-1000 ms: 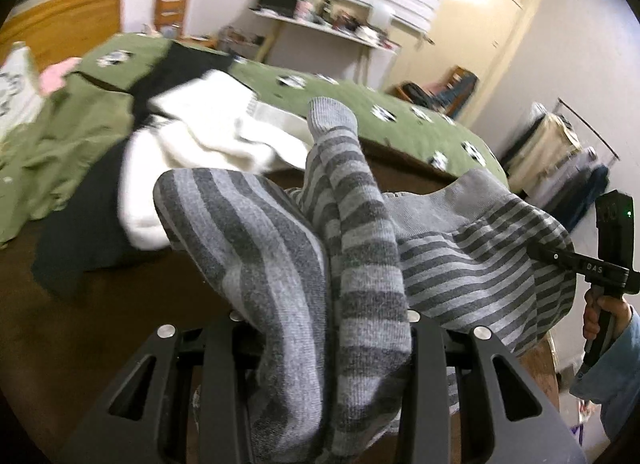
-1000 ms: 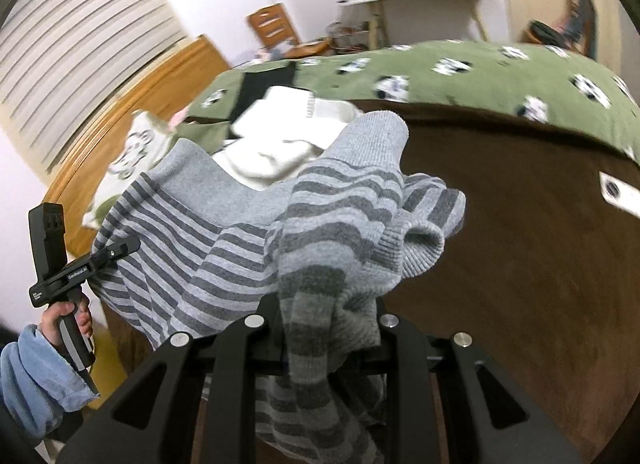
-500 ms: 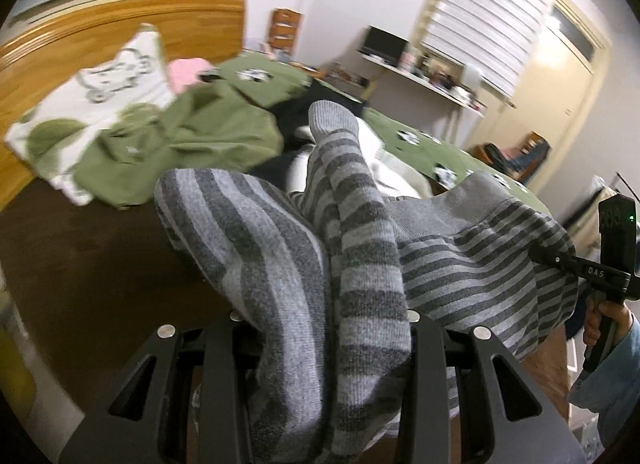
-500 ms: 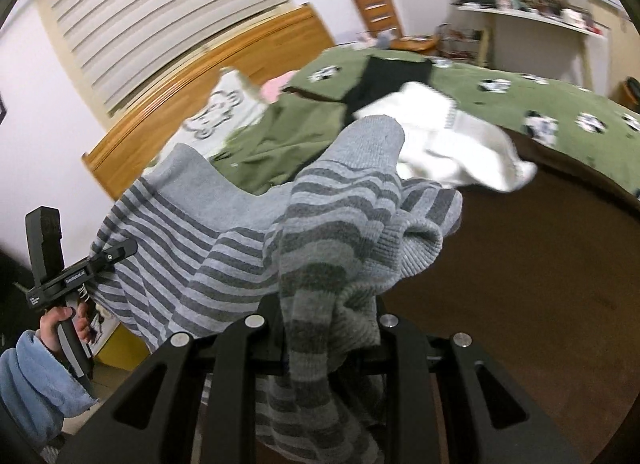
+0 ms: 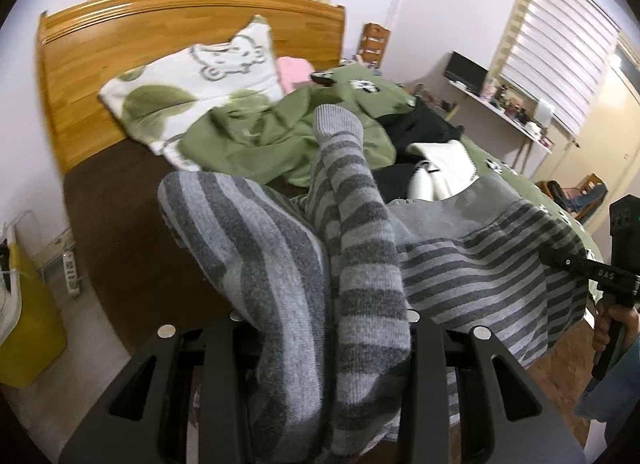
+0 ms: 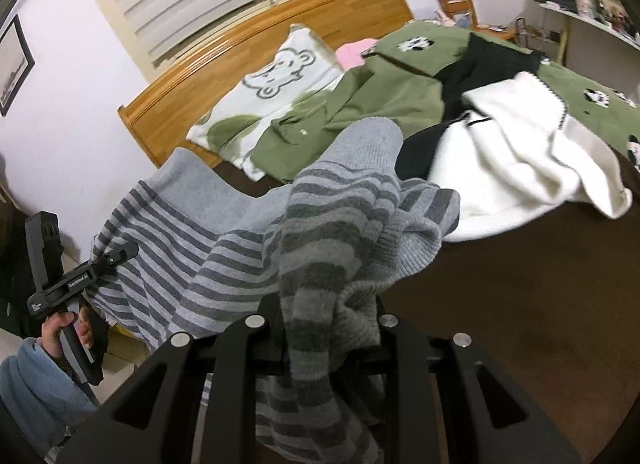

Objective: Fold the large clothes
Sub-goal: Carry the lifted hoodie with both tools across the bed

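Observation:
A grey striped sweater (image 5: 460, 264) hangs bunched in the air between both grippers, above the brown bedspread (image 5: 132, 232). My left gripper (image 5: 326, 328) is shut on a thick wad of its striped knit, with a sleeve standing up past the fingers. My right gripper (image 6: 320, 316) is shut on another bunched part of the same sweater (image 6: 192, 248). The left wrist view shows the right gripper's handle at the right edge, held by a hand in a blue sleeve. The left gripper's handle shows at the left edge of the right wrist view.
On the bed lie a green jacket (image 6: 360, 111), a white fleece garment (image 6: 516, 155), a black garment (image 6: 484, 67) and a bear-print pillow (image 6: 276, 79) against the wooden headboard (image 5: 160, 27). A yellow bin (image 5: 28, 328) stands on the floor at the left.
Both grippers have swung sideways with the sweater still held; the view has turned from the bed's foot and desk toward the headboard and pillow. The grips look unchanged.

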A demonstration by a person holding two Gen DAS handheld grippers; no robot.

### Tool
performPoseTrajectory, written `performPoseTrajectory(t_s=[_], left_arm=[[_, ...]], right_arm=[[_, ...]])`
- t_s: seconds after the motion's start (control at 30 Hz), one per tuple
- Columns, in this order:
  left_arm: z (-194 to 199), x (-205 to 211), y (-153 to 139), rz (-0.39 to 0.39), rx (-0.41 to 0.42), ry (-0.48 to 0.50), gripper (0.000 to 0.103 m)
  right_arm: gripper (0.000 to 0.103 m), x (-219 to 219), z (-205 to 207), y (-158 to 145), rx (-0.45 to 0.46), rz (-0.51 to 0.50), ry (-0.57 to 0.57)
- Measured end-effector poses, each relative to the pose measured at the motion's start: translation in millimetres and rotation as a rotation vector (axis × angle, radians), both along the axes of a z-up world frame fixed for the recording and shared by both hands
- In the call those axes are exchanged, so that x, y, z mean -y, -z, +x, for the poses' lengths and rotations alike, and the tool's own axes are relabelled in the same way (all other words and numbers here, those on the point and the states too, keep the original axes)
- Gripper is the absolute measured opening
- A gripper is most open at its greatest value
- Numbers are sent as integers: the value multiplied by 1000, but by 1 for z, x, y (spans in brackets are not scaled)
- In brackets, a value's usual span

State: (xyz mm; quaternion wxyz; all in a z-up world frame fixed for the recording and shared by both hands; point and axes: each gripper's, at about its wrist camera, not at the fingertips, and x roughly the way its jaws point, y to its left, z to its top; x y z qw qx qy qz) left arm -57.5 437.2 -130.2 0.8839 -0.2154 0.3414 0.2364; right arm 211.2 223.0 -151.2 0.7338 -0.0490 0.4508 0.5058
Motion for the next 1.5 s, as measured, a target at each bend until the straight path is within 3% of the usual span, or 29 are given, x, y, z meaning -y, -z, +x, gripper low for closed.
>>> performPoseTrajectory(t_s=[0.37,0.5,0.83,0.97,1.2,1.27,1.33,1.43,1.5], left_arm=[[-18,-32,37,20,-21,-64,36],[-18,-40,63,38,-25,-69,36],[-23,-50,182,66,-110,-41,37],[-43,-62,200,19,-66,-97,38],[-43,-66,220,17,-109,-88,43],[-41,-67,226,19,-133,-92,50],[-44,-70,228,27,-144,-105,65],[-49,-68,224,88,-168,-130,82],[-51,-70,219,117,-197,-147,93]], right_arm=[[21,-47,-3,40,7,-36,-29],[21,-58,-3,74,23,-52,-29],[21,-54,-6,209,36,-107,-34],[21,-43,1,228,-2,-90,-19],[24,-47,4,236,0,-120,-32],[29,-47,6,238,-12,-142,-32],[50,-47,10,241,-12,-187,2],[78,-46,7,232,90,-257,45],[89,-43,5,229,156,-313,64]])
